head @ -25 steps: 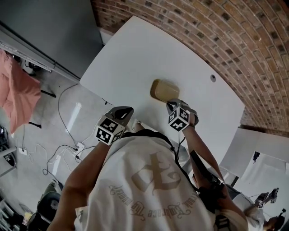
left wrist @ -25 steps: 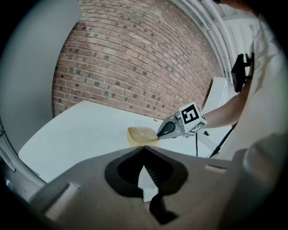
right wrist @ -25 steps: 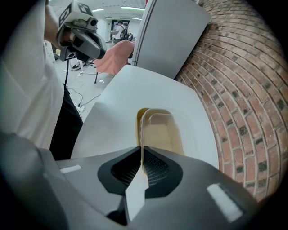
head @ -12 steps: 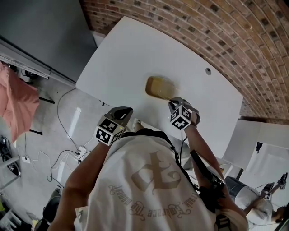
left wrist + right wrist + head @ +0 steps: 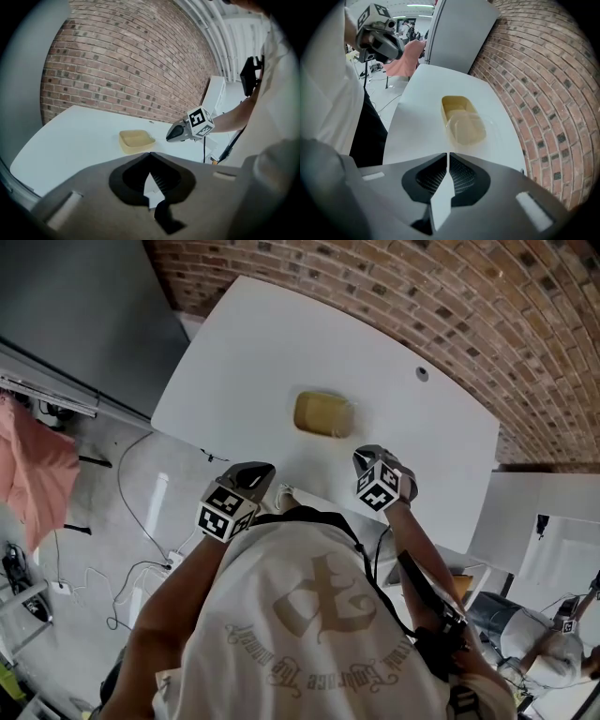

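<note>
L hand-held gripper (image 5: pixel 149 156): left hand-held gripper, clenched, jaw tips meet, nothing betw. them; held off the near desk edge, over the floor.
R hand-held gripper (image 5: pixel 449 158): right hand-held gripper, also clenched, only a hairline slit betw. jaws, empty; held at the near desk edge, touching nothing.
Gap L–R: the two are apart, w/ the person's chest and white shirt (image 5: pixel 309 634) behind them.
Desk (image 5: pixel 244 362): white, curved top, starts just ahead of both hand-held grippers.
Yellow tub (image 5: pixel 323 414): shallow, rectangular, rounded corners, flat on desk; straight ahead of R hand-held gripper w/ a clear gap; ahead and to the right of L one, farther off.
Clear plastic piece (image 5: pixel 468 129): lies over the tub end nearest R hand-held gripper; lid or 2nd tray, can't tell.
Cable hole (image 5: pixel 422 374): small round, in desk beyond the tub, right of R gripper's line.
Brick wall (image 5: pixel 450 296): red, runs along far desk edge.
Floor, left of L hand-held gripper: cables (image 5: pixel 141 493), pink cloth (image 5: pixel 33 474), grey panel (image 5: pixel 66 306) farther back.
</note>
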Available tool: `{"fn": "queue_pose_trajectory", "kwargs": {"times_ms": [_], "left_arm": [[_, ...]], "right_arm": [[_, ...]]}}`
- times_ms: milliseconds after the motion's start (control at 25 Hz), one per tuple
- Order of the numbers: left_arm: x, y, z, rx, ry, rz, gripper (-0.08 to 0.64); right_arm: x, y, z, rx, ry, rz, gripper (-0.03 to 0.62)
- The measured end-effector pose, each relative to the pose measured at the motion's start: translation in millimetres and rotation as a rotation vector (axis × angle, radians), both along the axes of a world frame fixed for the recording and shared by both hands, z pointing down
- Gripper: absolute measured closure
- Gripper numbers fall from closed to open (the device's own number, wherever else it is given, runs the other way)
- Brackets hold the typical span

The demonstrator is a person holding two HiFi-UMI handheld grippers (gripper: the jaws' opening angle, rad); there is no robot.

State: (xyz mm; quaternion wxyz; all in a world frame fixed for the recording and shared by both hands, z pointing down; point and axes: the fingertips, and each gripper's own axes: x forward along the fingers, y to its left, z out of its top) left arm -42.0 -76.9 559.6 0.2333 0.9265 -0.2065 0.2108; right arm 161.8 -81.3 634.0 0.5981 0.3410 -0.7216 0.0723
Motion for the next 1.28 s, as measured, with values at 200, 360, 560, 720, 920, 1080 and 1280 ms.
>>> {"fn": "queue_pose_trajectory", "kwargs": {"times_ms": [200,360,560,720,920,1080,1280], "left_arm": [[-0.6,9.1,0.6,0.004,-0.008,0.029,0.557],[0.9,15.8,0.0,0.01,-0.012,0.056,0.557],[2.8,24.8,0.4,0.014,-0.014,0.079,0.557],[5.1,32.4,1.0,0.017,-0.017,0.097,0.557],[8.9,41.0,0.4,0.025,-0.017,0.111,0.557],[12.3,48.9,0.1,0.028,-0.015,0.122,0.557],[14.1,54.8,0.0,0.031,-0.012,0.122,0.557]], "right_arm": [[3.2,14.2,-1.8,0.008,-0.004,0.037,0.565],[8.5,29.9,-0.7,0.008,-0.004,0.071,0.565],[15.8,48.7,0.5,0.012,-0.006,0.116,0.565],[21.1,63.9,1.1,0.018,-0.012,0.149,0.565],[27.9,79.3,-2.8,0.038,-0.02,0.185,0.565],[32.0,92.2,-4.3,0.045,-0.023,0.2,0.565],[34.8,104.7,-8.0,0.057,-0.027,0.213,0.565]]}}
